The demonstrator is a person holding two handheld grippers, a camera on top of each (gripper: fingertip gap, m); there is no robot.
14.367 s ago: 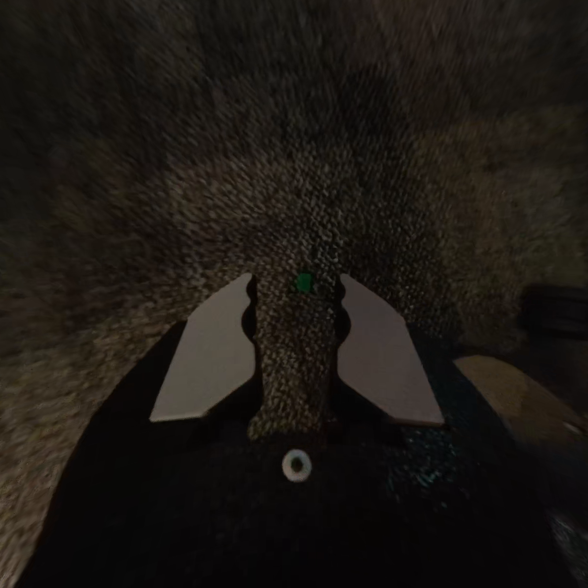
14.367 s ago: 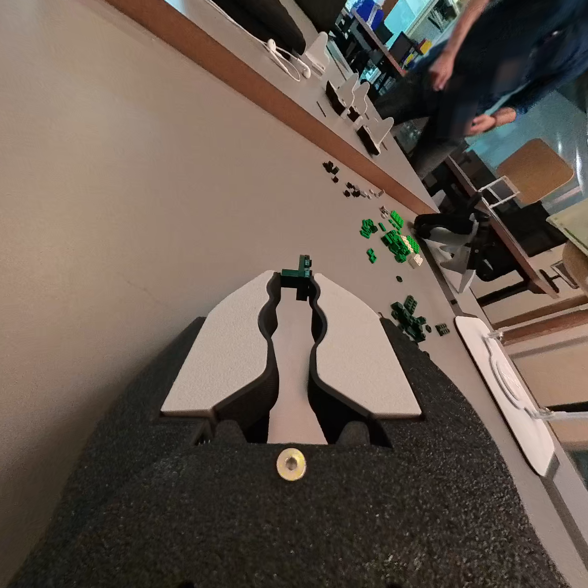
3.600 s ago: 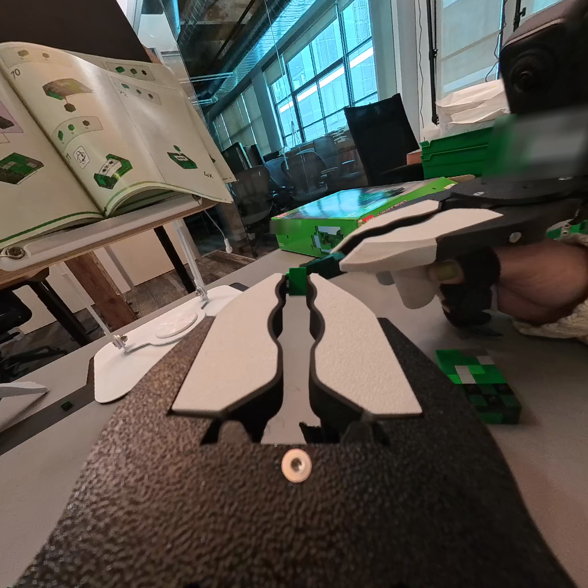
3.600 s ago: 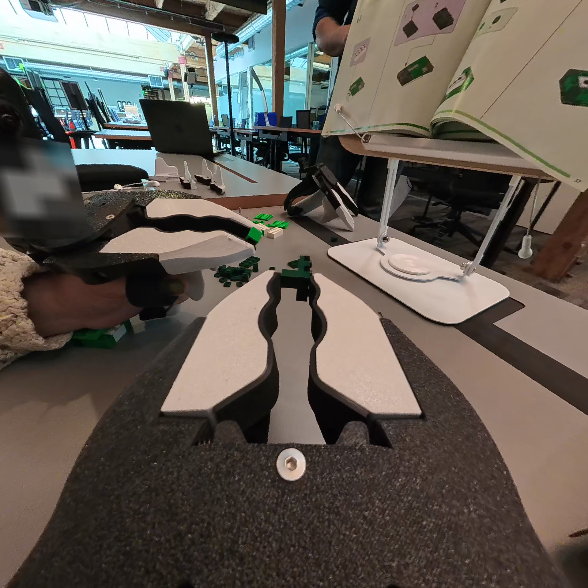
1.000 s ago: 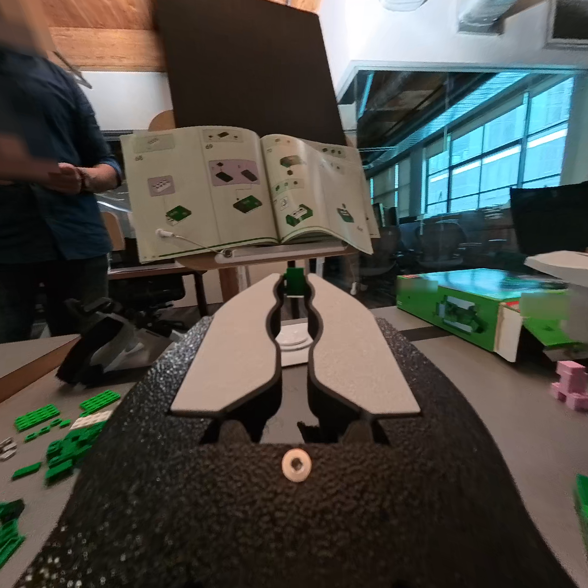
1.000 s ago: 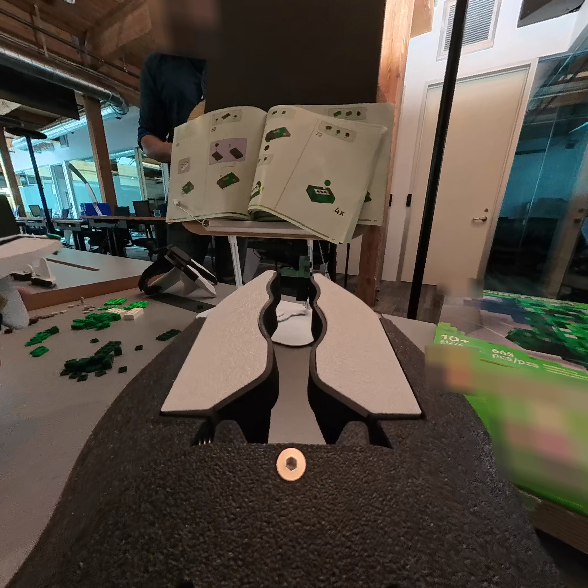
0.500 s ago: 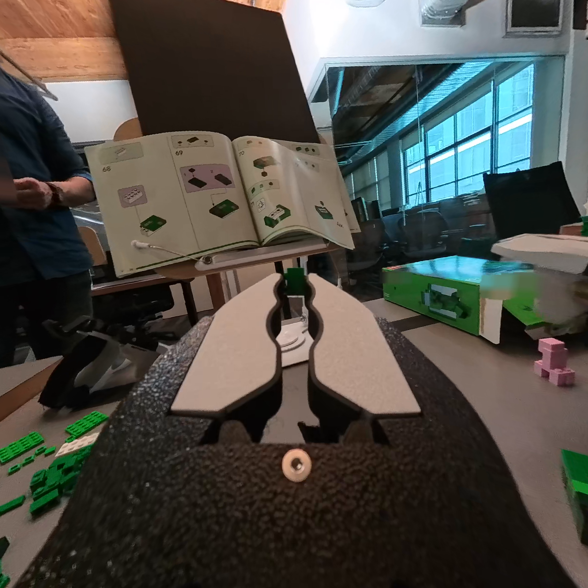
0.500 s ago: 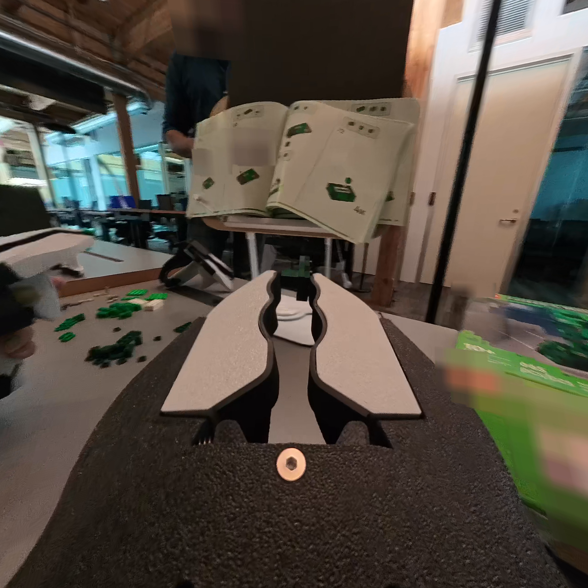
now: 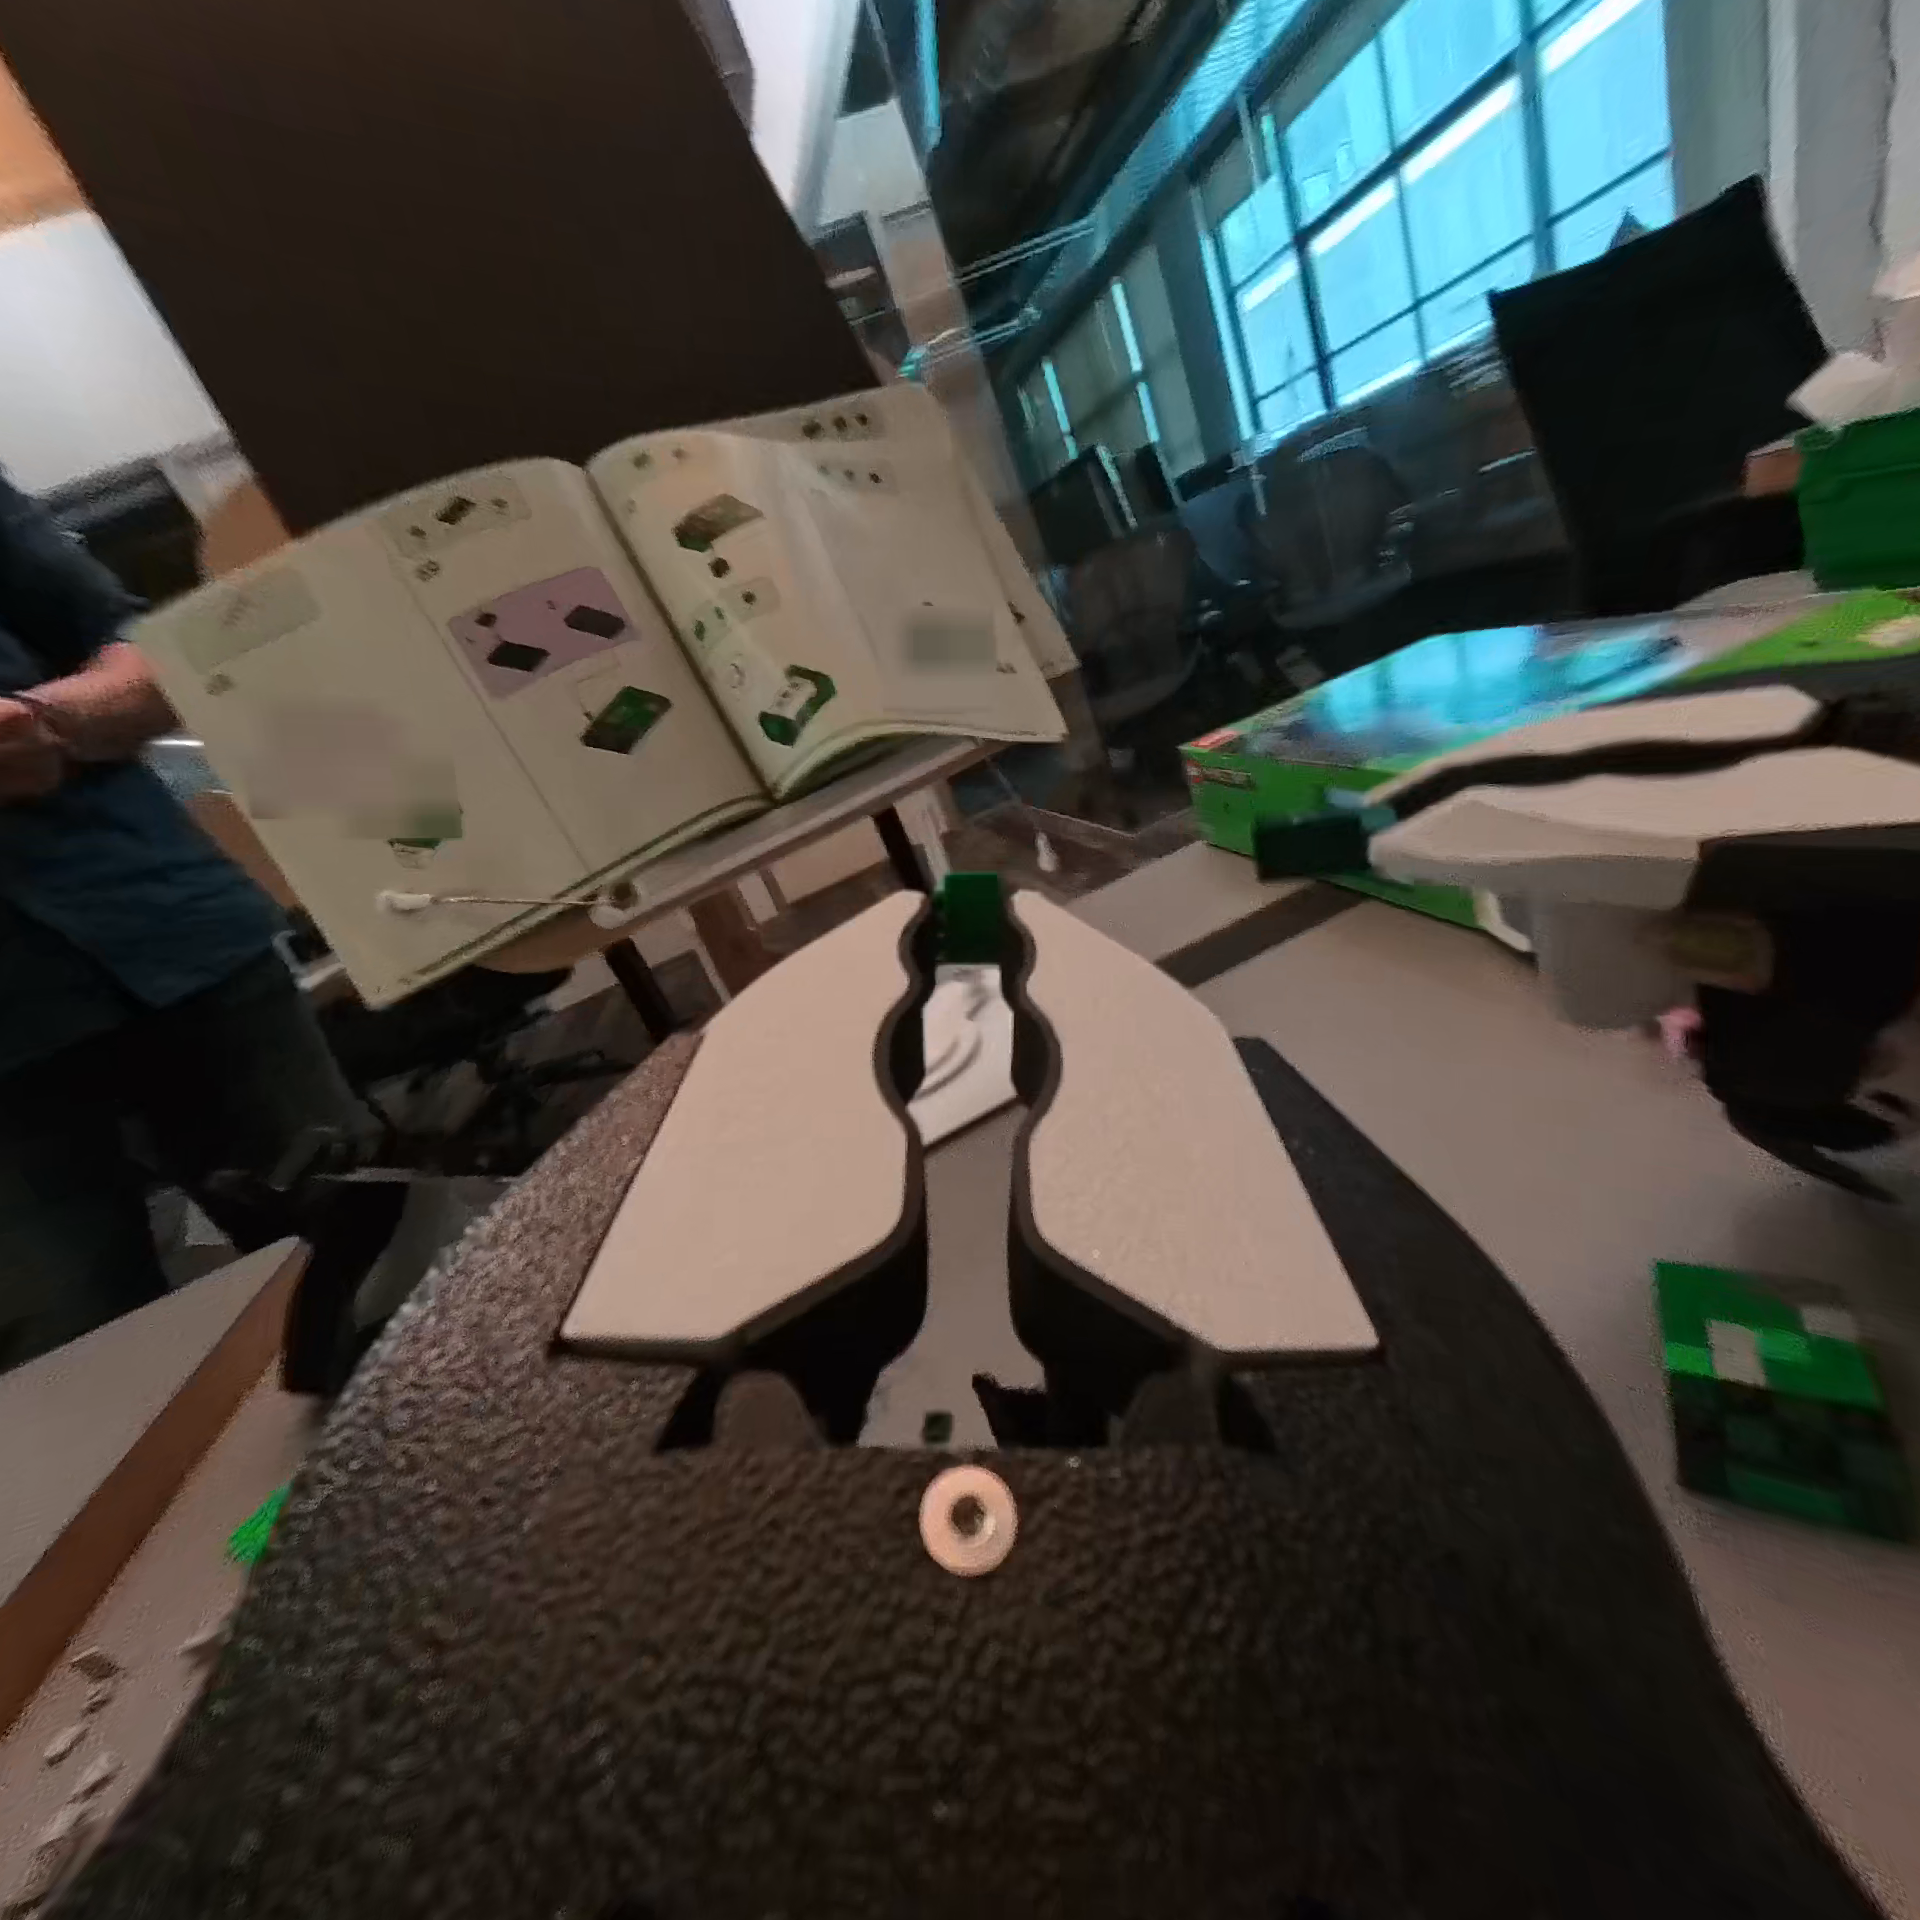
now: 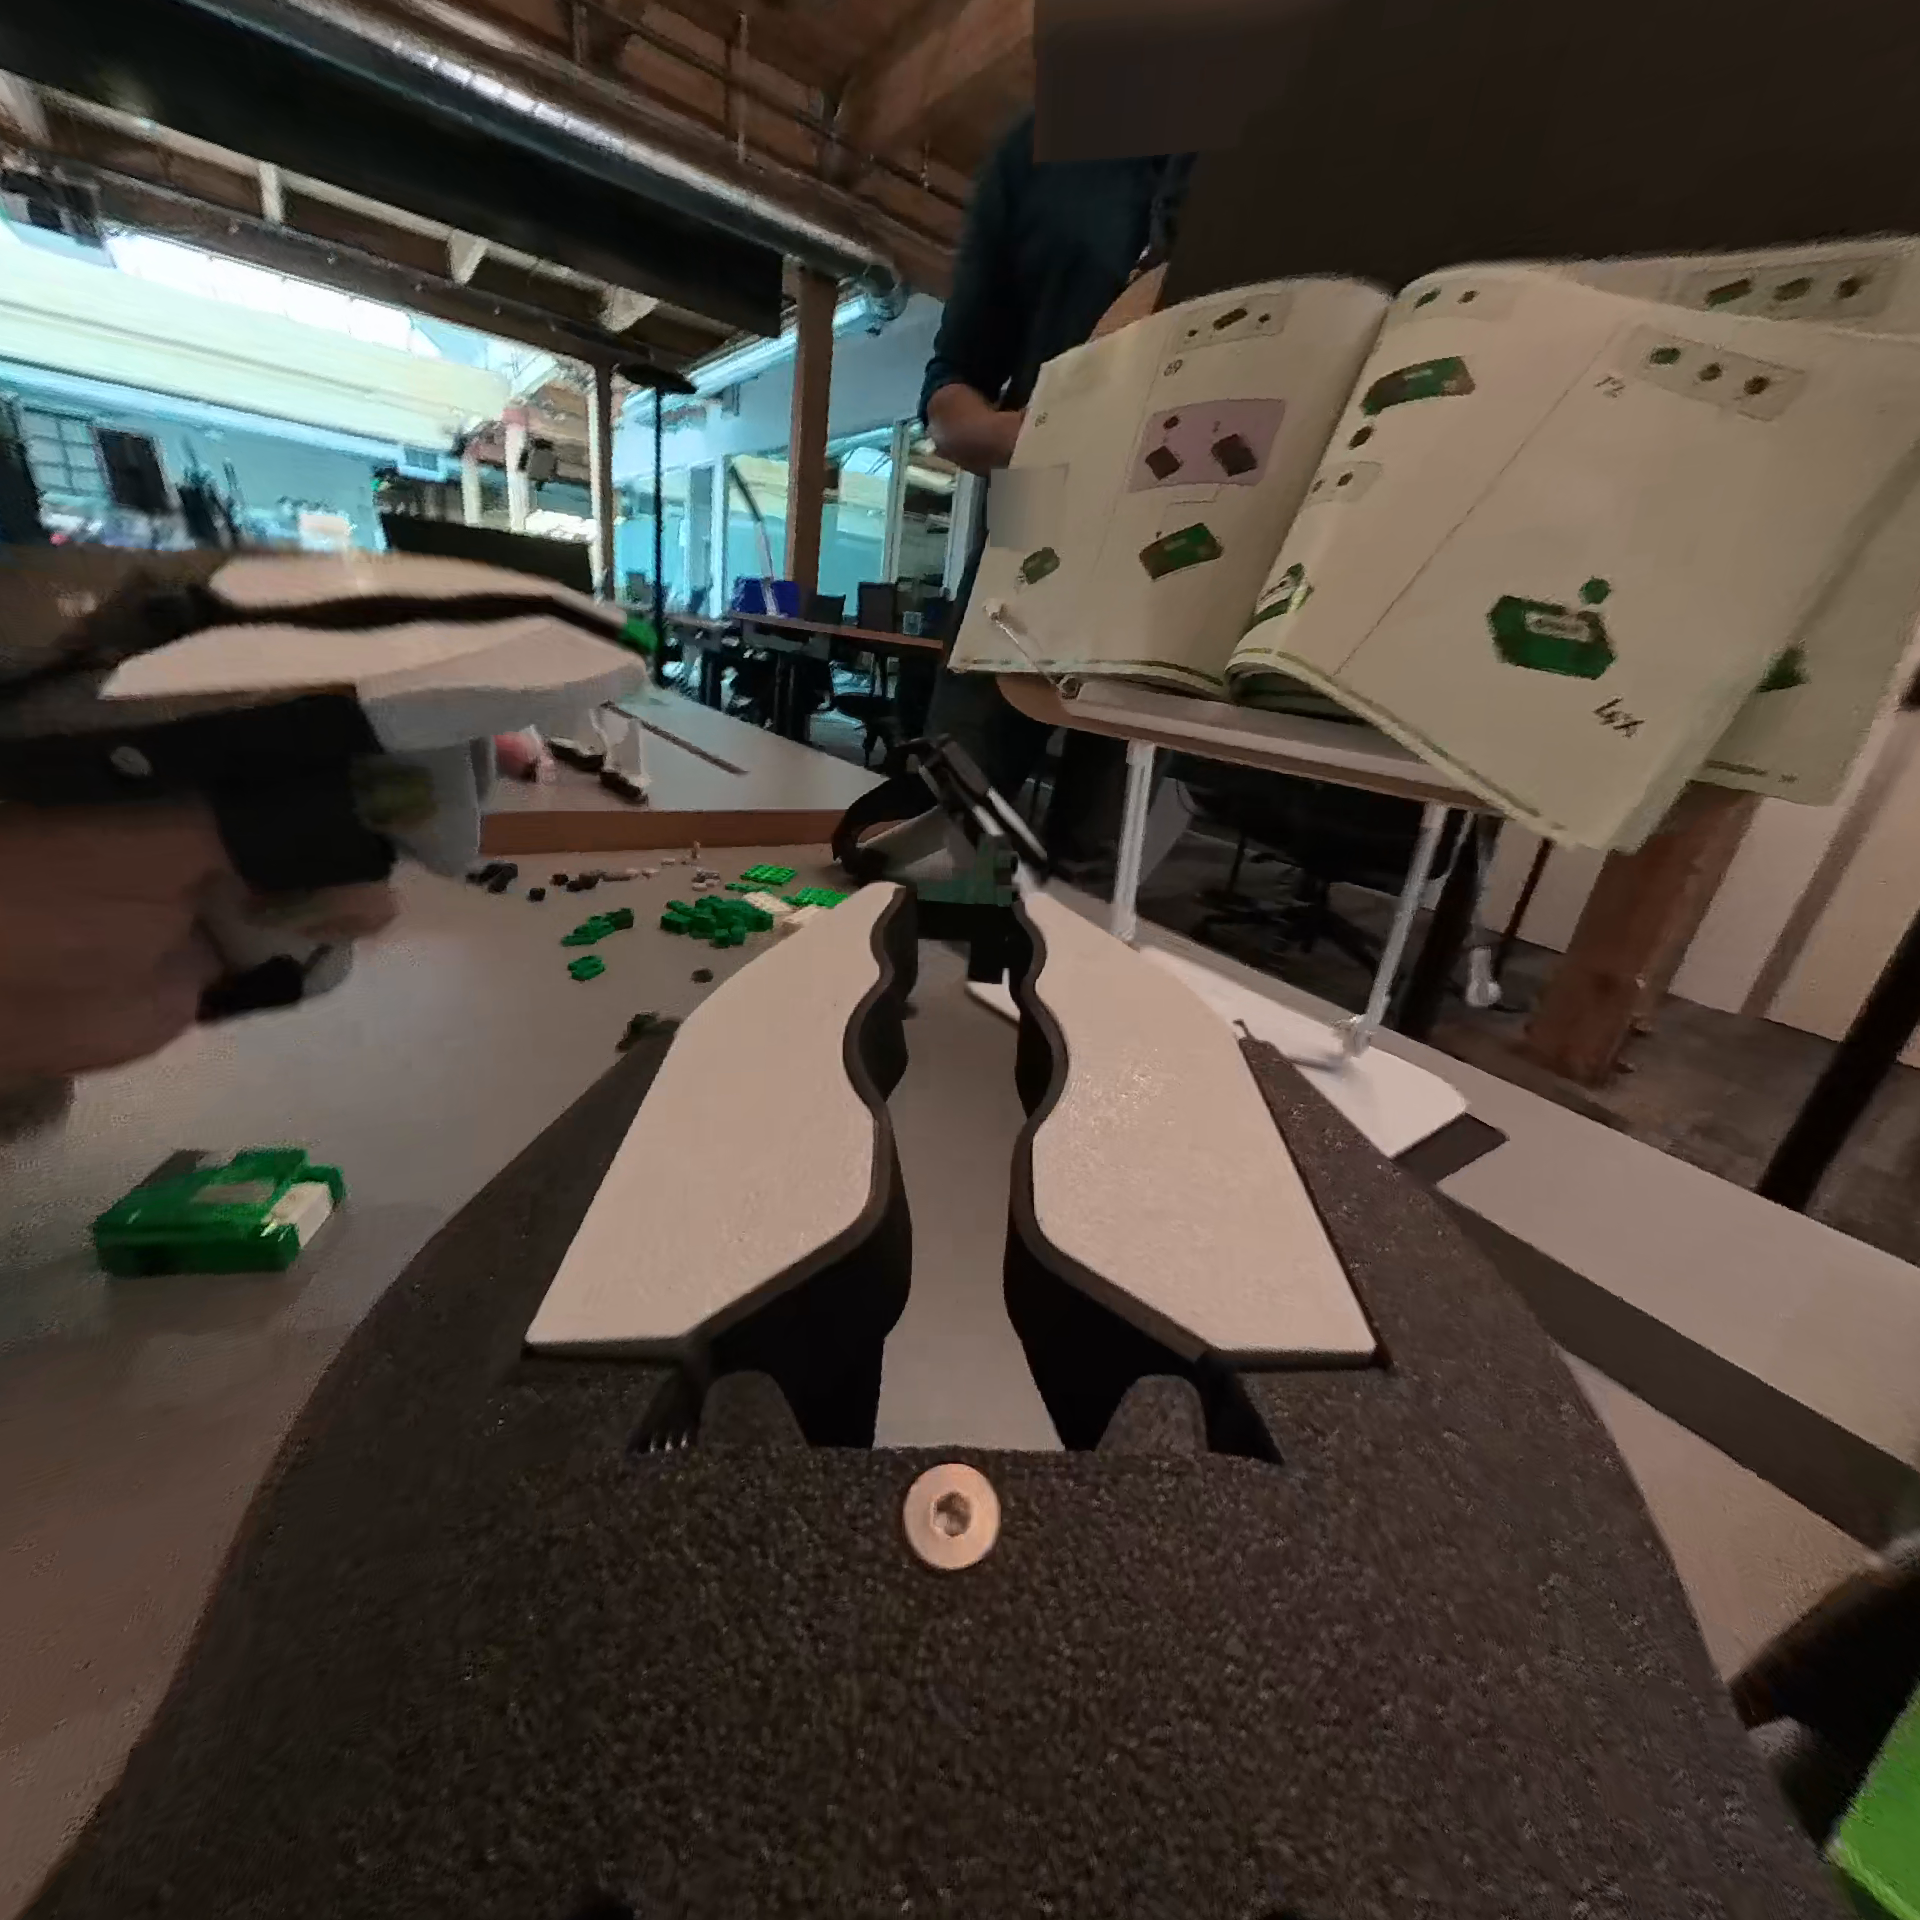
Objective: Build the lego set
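My left gripper [image 9: 968, 927] is shut on a small bright green brick [image 9: 968, 896] at its tips, held above the grey table [image 9: 1403, 1091]. My right gripper [image 10: 964, 920] is shut on a small dark green piece [image 10: 977, 888]. In the left wrist view the right gripper [image 9: 1351, 826] comes in from the right with its dark piece [image 9: 1304, 844] pointing left. In the right wrist view the left gripper [image 10: 613, 629] comes in from the left. The two tips are apart. A built green block [image 9: 1777, 1403] lies on the table; it also shows in the right wrist view [image 10: 218, 1210].
An open instruction booklet [image 9: 582, 665] rests on a stand behind the table. A green set box [image 9: 1455, 727] lies at the back right. Loose green bricks [image 10: 717, 920] lie scattered at the left. A person [image 10: 1029, 312] stands behind the booklet. A spare black gripper [image 10: 935, 805] lies on the table. About 12 centimetres separates my right fingertips from the built green block [image 9: 1777, 1403].
Both grippers have swung toward each other and tilted. The right gripper now fills the right side of the left view, and the left gripper looms closer in the right view. Both still hold their pieces.
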